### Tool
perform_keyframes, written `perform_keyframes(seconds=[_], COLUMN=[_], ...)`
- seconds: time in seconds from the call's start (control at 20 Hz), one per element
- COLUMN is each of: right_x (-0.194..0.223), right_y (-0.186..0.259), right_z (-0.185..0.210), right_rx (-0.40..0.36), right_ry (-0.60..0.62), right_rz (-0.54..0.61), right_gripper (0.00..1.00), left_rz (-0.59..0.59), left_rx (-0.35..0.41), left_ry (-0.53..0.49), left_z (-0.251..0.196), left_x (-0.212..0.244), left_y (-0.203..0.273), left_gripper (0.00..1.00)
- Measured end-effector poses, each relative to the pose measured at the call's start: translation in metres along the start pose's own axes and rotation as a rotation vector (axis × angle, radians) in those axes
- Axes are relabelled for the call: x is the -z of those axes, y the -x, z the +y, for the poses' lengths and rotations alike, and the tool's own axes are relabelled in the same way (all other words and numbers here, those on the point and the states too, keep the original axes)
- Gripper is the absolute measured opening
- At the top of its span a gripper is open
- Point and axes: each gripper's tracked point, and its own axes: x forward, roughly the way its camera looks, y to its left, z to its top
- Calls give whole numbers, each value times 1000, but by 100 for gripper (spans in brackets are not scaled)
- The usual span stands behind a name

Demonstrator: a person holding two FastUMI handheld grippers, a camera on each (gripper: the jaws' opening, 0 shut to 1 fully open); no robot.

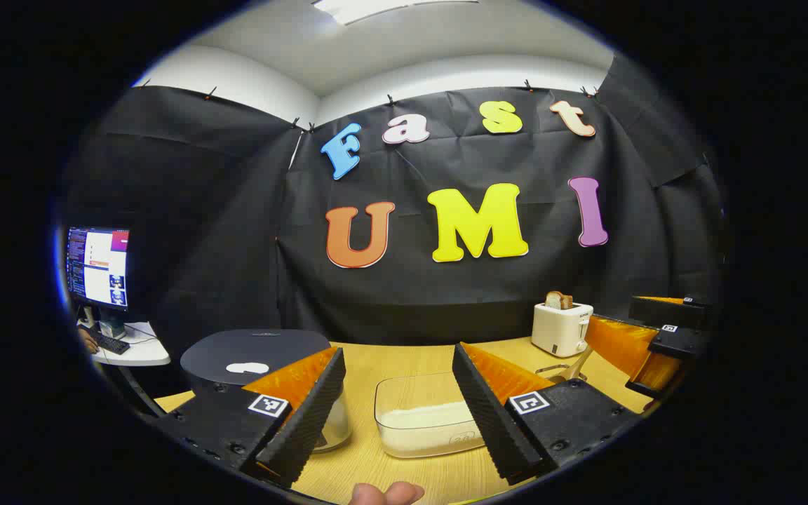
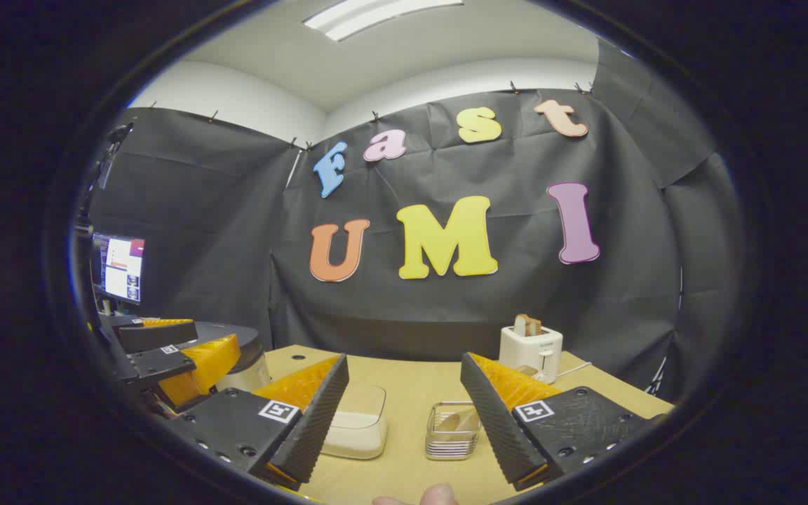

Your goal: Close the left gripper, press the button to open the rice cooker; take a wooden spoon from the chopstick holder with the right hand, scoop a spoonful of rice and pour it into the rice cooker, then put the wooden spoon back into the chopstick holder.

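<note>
Your left gripper (image 1: 393,414) hangs with jaws apart; so does your right gripper (image 2: 400,421). The closed rice cooker (image 1: 253,361) sits at the table's (image 1: 404,358) left edge. Parted fingers may straddle and miss its button.

Left gripper view: cooker (image 1: 253,361) partly hidden behind own left finger (image 1: 306,414); button not discernible. Rice tub (image 1: 425,417) right corner covered by right finger. Holder (image 1: 560,370) mostly hidden; contents unclear. Fingertip (image 1: 386,494) cut by bottom edge.
Right gripper view: cooker (image 2: 246,358) largely blocked by other gripper (image 2: 165,358). Holder (image 2: 453,429) contents too blurred to identify.
</note>
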Motion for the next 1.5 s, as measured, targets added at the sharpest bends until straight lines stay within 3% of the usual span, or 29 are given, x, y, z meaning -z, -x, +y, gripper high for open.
perform_keyframes(seconds=[0.75, 1.5], right_x=[8, 28], right_y=[-13, -22], right_z=[12, 0], right_rx=[-12, -41], right_ry=[-2, -39], right_rz=[19, 45], right_gripper=[95, 96], left_rz=[49, 76], left_rx=[-5, -110], left_ry=[14, 27], left_z=[9, 9], left_x=[14, 19], left_y=[-7, -3], left_gripper=[98, 98])
